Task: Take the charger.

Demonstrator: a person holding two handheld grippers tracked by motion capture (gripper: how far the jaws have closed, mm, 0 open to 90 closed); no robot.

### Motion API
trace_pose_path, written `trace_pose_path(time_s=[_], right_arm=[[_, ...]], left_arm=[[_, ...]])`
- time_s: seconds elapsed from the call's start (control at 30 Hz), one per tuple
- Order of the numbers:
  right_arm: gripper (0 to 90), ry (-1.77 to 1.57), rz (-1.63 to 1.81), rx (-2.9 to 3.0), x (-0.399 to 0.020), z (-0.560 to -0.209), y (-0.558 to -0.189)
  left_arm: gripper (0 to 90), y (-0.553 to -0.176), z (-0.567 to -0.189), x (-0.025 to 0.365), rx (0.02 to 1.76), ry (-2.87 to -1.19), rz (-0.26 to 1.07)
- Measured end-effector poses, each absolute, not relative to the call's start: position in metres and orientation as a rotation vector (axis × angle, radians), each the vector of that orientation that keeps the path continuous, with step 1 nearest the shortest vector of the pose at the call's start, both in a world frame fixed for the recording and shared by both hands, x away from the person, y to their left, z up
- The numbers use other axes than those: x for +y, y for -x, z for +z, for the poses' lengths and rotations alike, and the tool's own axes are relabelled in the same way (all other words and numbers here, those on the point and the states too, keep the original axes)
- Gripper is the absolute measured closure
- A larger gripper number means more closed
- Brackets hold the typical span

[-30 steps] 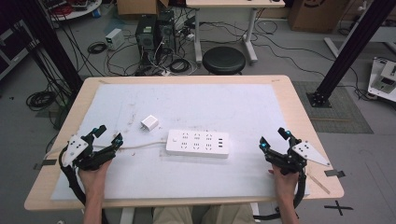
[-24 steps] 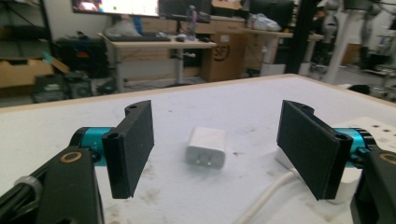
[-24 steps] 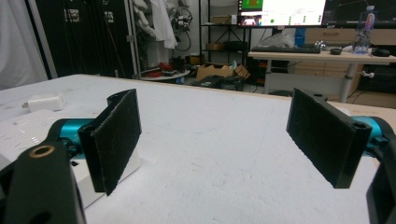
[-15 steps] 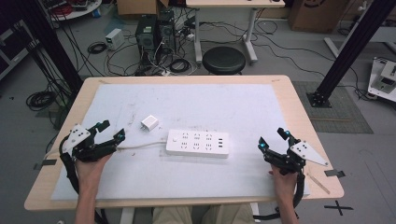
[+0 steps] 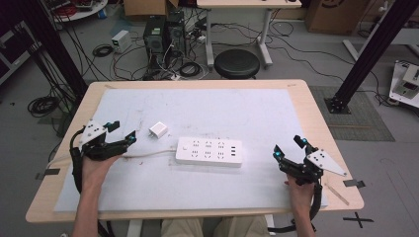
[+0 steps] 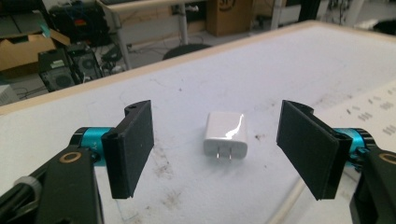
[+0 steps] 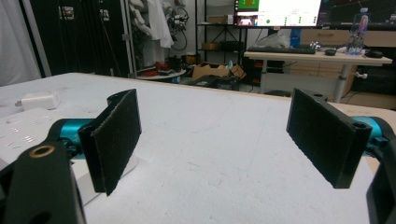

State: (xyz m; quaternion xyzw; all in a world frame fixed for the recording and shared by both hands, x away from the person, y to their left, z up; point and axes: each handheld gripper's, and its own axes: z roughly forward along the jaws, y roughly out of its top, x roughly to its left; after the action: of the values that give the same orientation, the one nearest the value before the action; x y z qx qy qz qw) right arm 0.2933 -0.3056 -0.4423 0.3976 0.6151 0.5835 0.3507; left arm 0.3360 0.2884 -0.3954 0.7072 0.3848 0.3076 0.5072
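A small white charger plug (image 5: 158,130) lies flat on the white mat, its two prongs toward my left gripper (image 5: 123,130). In the left gripper view the charger (image 6: 226,133) sits a short way ahead, framed by the two black jaws, which stand apart and touch nothing. Those jaws have just been closing slightly, with nothing between the pads. A white power strip (image 5: 210,152) lies in the middle of the mat. My right gripper (image 5: 287,146) rests open near the front right, pointing at the strip's right end (image 7: 18,126).
The strip's white cable (image 5: 148,155) runs left along the mat toward my left hand. The wooden table (image 5: 316,123) borders the mat. Beyond the far edge stand a black stool (image 5: 237,63), computer cases and floor cables.
My left gripper has moved away from the near-left edge, up and to the right, closer to the charger. The right gripper has stayed put.
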Motion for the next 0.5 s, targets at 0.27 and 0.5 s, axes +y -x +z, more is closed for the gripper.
trace_pose_path(time_s=[0.27, 0.5], right_arm=[[18.1, -1.025, 1.512, 1.594, -0.306, -0.442, -0.294], [18.1, -1.028, 1.506, 1.600, -0.305, -0.442, -0.294]], left_arm=[[25.8, -0.357, -0.388, 0.278, 0.942, -1.779, 0.662], [23.0, -0.375, -0.380, 0.268, 0.939, -1.832, 0.632]])
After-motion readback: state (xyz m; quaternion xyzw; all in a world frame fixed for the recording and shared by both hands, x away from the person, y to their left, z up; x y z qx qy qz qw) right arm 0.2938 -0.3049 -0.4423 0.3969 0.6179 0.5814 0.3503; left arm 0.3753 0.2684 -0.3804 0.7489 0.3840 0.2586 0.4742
